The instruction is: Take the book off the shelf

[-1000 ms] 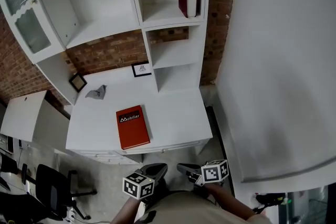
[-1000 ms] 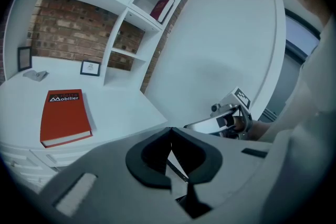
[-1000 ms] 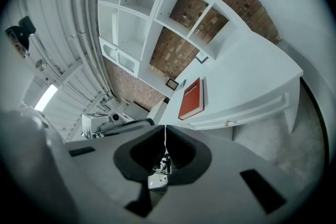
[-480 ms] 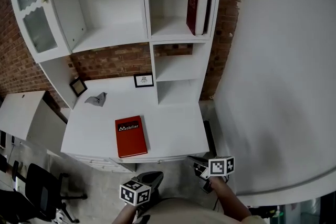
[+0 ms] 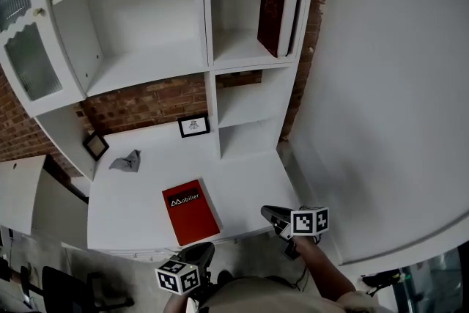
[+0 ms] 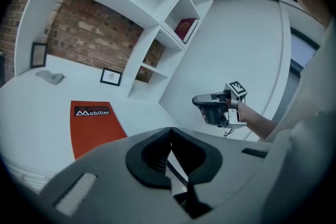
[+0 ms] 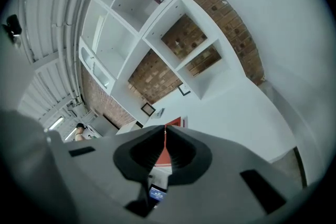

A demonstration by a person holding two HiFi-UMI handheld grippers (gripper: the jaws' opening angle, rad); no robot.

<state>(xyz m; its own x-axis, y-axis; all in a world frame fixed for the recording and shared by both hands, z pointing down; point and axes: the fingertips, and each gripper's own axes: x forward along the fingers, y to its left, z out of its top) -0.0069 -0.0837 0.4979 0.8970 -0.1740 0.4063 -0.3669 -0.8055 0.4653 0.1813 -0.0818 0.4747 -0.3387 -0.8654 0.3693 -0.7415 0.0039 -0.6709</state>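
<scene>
Book (image 5: 277,17) stands leaning in upper right shelf (image 5: 207,48) cubby; left gripper (image 5: 199,253) and right gripper (image 5: 272,215) both closed, empty, near desk (image 5: 249,172) front edge

Book (image 5: 277,17), upper right: dark maroon. Shelf (image 5: 207,26) and table (image 5: 139,194): plain white. Wall (image 5: 146,102): red brick pattern. Second book (image 5: 189,212), lower centre: orange-red, black label, white lettering.

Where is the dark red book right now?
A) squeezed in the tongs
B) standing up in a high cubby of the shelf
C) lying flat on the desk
B: the dark red book stands on edge in the upper right cubby of the white shelf unit. The book lying flat on the desk is the orange-red one.
</scene>
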